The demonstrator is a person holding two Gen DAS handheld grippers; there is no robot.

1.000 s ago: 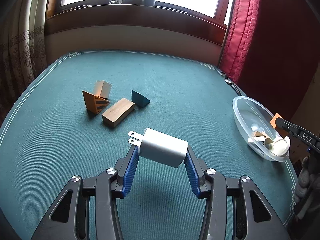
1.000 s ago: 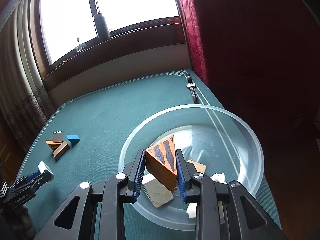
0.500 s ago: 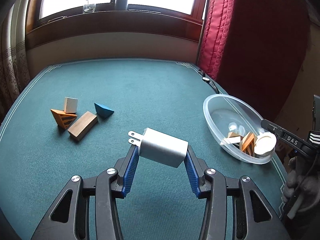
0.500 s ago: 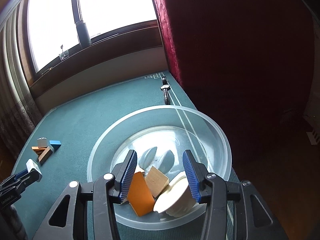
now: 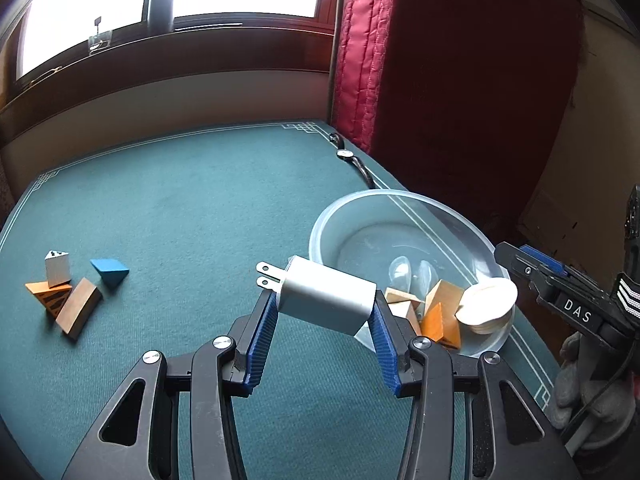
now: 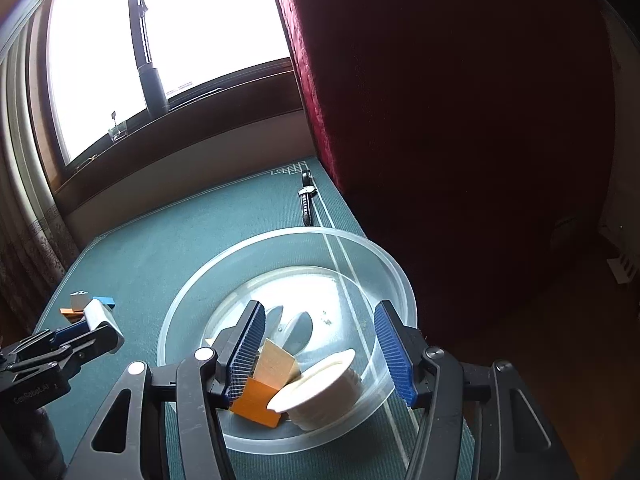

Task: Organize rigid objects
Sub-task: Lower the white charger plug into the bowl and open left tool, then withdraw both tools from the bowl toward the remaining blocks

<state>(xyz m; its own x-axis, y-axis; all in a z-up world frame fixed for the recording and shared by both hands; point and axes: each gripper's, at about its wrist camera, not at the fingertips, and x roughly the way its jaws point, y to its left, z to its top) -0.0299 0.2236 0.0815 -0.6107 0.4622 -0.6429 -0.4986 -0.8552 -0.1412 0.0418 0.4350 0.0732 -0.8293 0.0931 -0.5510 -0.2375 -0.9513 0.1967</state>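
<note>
My left gripper [image 5: 324, 316] is shut on a white plug charger [image 5: 326, 300], held above the green table just left of the clear bowl [image 5: 440, 210]. The bowl holds an orange wedge [image 5: 438, 322], wooden blocks, two clear spoons and a white cup [image 5: 486, 308]. My right gripper [image 6: 320, 344] is open and empty over the near side of the bowl [image 6: 392, 268], above the orange wedge [image 6: 256, 400] and the white cup [image 6: 320, 390]. The left gripper with the charger [image 6: 98, 314] shows at the left of the right wrist view.
At the table's left lie an orange striped wedge [image 5: 50, 298], a brown block [image 5: 78, 312], a blue wedge [image 5: 110, 270] and a white block [image 5: 58, 268]. A wristwatch [image 5: 352, 160] lies by the far right edge. A red curtain [image 5: 360, 60] hangs at the right.
My right gripper opened and let the orange wedge drop into the bowl, then drew back a little. My left gripper carried the charger to the right, close to the bowl.
</note>
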